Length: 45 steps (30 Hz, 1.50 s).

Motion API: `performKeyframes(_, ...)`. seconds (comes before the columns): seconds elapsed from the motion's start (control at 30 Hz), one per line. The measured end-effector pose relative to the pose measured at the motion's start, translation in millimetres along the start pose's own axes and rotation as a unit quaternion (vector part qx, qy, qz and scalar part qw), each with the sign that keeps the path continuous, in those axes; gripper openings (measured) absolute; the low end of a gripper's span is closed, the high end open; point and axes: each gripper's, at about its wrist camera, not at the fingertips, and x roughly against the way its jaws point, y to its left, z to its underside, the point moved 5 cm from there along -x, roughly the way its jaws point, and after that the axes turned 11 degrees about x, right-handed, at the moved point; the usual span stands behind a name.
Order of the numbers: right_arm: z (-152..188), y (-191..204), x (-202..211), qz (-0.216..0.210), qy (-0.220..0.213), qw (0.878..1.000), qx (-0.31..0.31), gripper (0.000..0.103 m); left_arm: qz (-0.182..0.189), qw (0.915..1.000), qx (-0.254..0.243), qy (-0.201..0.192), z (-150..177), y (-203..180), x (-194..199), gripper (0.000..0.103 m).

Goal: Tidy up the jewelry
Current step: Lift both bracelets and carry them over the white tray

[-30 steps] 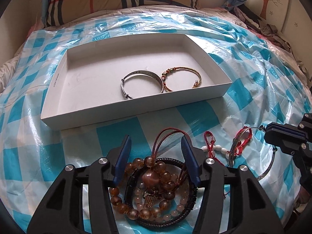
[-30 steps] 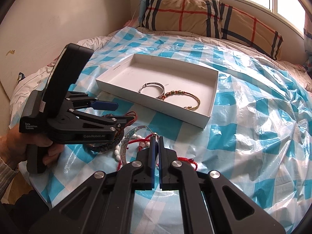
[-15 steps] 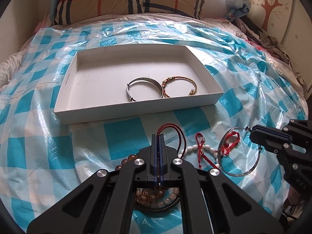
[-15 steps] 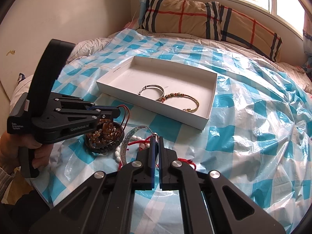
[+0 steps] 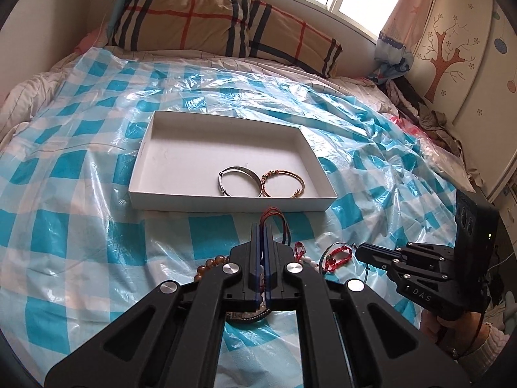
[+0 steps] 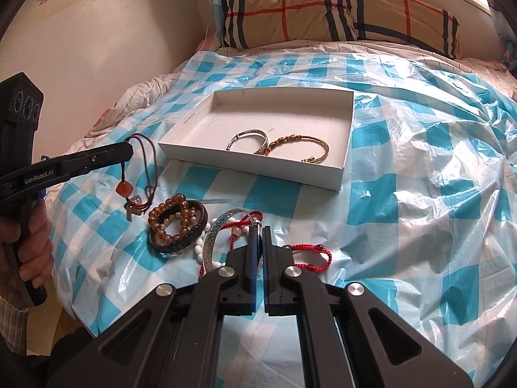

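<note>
My left gripper (image 5: pixel 262 226) (image 6: pixel 128 152) is shut on a red cord necklace (image 5: pixel 274 215) and holds it above the bed; its amber pendant (image 6: pixel 124 188) dangles free. A white box (image 5: pixel 168 174) (image 6: pixel 347 158) holds a silver bangle (image 5: pixel 239 181) (image 6: pixel 248 135) and a gold bangle (image 5: pixel 282 182) (image 6: pixel 299 147). My right gripper (image 6: pixel 258 231) (image 5: pixel 358 248) is shut on a silver bangle (image 6: pixel 213 236) with red cord wound on it, low over the sheet. An amber bead bracelet (image 6: pixel 171 216), a black bracelet (image 6: pixel 194 236), white beads (image 6: pixel 198 250) and a red cord bracelet (image 6: pixel 310 249) lie beside it.
A blue and white checked plastic sheet (image 5: pixel 80 226) (image 6: pixel 420 194) covers the bed. A plaid pillow (image 5: pixel 219 22) (image 6: pixel 339 13) lies at the head. A wall (image 6: pixel 113 48) stands on the left, a painted wardrobe (image 5: pixel 458 48) and clothes (image 5: pixel 429 119) on the right.
My left gripper shut on the red cord necklace in the pile and lifted it up off the other bracelets. My right gripper stayed shut in place.
</note>
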Motion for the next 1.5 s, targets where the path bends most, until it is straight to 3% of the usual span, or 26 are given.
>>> performKeyframes(0.23,-8,4,12,0.010,-0.023,1.000,0.005,0.004,0.009,0.9998,0.014,0.008,8,4,-2,0.002)
performKeyframes(0.53,-21,0,20,0.038,-0.055,0.998,0.008,0.004,0.011,0.9998,0.009,-0.012,4,-11,3,0.002)
performKeyframes(0.9,-39,-4,11,0.074,-0.053,0.995,0.028,0.004,0.014,0.9992,0.001,-0.038,-17,-27,-2,0.002)
performKeyframes(1.5,-60,-12,3,0.086,-0.063,0.994,0.037,0.004,0.009,0.9986,0.003,-0.052,-42,-27,-23,0.002)
